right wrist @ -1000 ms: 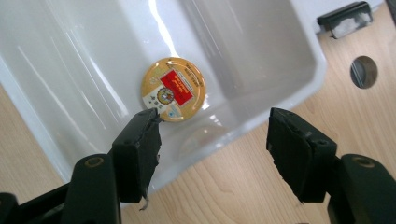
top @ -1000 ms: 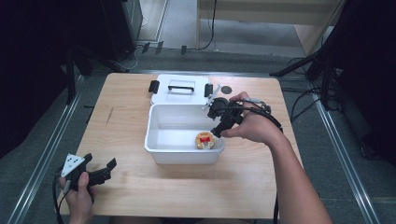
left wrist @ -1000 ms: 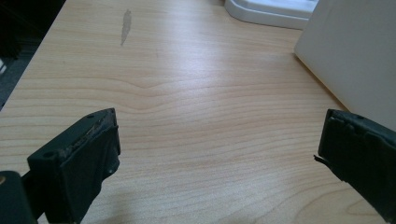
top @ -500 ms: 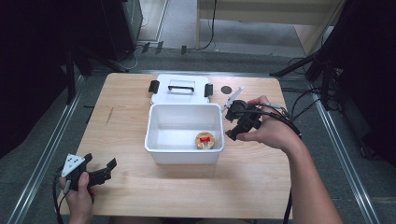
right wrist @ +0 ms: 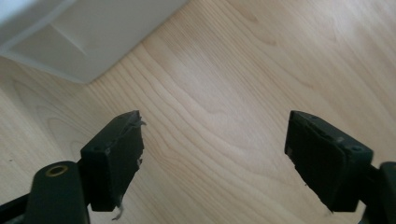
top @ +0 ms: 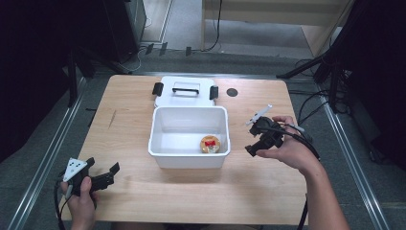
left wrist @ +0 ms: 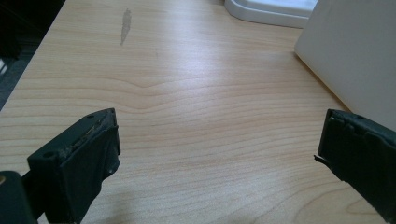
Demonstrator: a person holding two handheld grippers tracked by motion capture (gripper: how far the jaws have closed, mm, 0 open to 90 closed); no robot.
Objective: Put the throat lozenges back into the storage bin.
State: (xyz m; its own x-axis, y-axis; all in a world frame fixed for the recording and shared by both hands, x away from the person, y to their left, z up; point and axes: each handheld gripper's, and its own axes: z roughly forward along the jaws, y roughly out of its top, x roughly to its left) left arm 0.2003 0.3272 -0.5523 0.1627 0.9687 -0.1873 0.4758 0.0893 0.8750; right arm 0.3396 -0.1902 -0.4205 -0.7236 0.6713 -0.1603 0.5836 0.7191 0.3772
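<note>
The right gripper (top: 254, 143) is hovering over bare tabletop just right of the white rectangular plastic bin (top: 189, 160), its jaws having just been opening, nothing between them. A small round orange-lidded cup (top: 210, 143) is sitting in the bin's near right corner. The left gripper (top: 107, 175) is resting wide open at the light wooden table's (top: 143, 201) near left edge, well apart from the bin.

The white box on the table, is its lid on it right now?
No, the white box stands open, and its lid lies flat on the table just behind it.
</note>
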